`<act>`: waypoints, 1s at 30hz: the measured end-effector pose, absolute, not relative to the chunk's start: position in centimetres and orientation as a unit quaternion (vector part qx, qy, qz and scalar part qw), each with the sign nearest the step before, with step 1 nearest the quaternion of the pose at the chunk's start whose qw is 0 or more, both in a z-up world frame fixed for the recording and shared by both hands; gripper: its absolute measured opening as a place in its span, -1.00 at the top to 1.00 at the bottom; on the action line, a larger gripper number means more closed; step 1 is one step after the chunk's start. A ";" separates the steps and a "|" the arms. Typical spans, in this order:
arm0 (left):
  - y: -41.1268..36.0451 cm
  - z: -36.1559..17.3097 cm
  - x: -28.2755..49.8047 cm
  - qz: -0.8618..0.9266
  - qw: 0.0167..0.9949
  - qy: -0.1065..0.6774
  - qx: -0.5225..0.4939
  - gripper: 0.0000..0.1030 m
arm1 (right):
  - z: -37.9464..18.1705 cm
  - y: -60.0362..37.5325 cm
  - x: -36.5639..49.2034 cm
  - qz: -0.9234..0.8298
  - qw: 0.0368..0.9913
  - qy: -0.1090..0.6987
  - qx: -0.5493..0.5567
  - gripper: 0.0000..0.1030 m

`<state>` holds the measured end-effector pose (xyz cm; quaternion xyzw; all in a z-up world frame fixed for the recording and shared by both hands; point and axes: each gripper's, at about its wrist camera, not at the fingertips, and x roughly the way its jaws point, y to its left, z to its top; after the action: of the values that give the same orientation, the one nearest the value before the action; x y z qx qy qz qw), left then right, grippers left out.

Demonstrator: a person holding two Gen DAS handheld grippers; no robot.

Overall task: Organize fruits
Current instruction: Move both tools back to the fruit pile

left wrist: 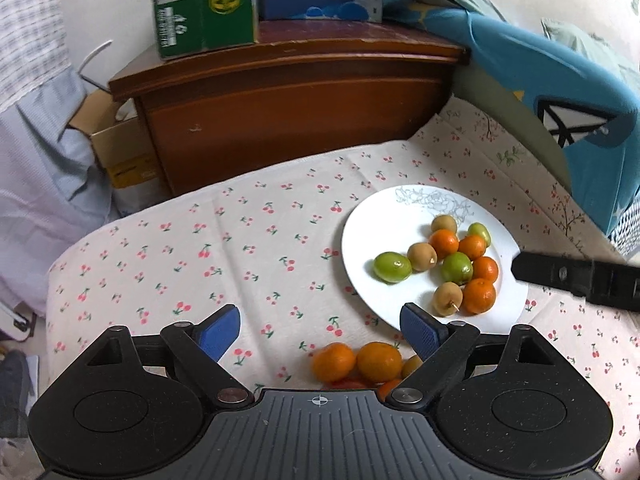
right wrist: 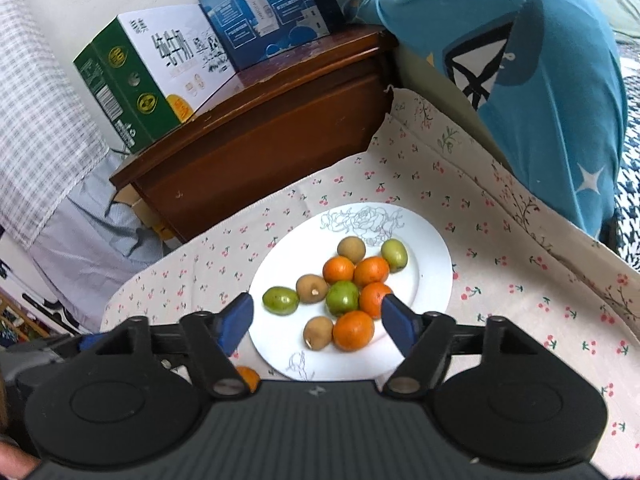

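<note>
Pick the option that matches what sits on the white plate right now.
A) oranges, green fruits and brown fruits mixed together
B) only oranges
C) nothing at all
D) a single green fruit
A: the right wrist view shows the white plate holding oranges, green fruits and brown fruits mixed in one cluster, while a few more oranges lie off the plate on the cloth in the left wrist view.

The left claw [left wrist: 320,328] and right claw [right wrist: 317,322] look alike: black plastic bodies with two round housings, a ribbed grey centre plate bearing a small crosshair mark, silver pivot screws, angular black linkage arms, and blue ribbed fingertip pads [left wrist: 418,330].
</note>
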<state>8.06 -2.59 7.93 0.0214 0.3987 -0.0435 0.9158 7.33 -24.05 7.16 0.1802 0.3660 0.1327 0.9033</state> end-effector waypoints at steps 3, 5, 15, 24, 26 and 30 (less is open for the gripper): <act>-1.7 8.3 7.4 -0.036 0.919 0.393 0.017 -0.72 | 6.7 -23.8 6.6 0.134 0.901 0.375 0.171 -0.42; -1.1 8.4 7.1 -0.033 0.919 0.394 0.010 -0.72 | 6.3 -23.7 6.2 0.134 0.898 0.385 0.164 -0.42; 0.5 7.8 4.9 -0.039 0.915 0.401 -0.013 -0.72 | 4.3 -22.3 3.5 0.171 0.899 0.387 0.109 -0.37; 1.4 6.9 4.3 -0.021 0.908 0.417 -0.034 -0.72 | 2.1 -19.8 2.7 0.212 0.893 0.393 0.054 0.04; 1.6 6.7 4.3 -0.019 0.907 0.419 -0.041 -0.72 | 1.8 -19.3 2.8 0.222 0.891 0.393 0.044 0.13; 1.6 6.6 4.4 -0.016 0.906 0.420 -0.043 -0.72 | 1.2 -18.6 3.1 0.232 0.889 0.392 0.036 0.20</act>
<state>4.42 1.63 6.57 -0.0426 0.4201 -0.0156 0.9063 3.13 -18.56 1.19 0.0359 0.3921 0.2324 0.8894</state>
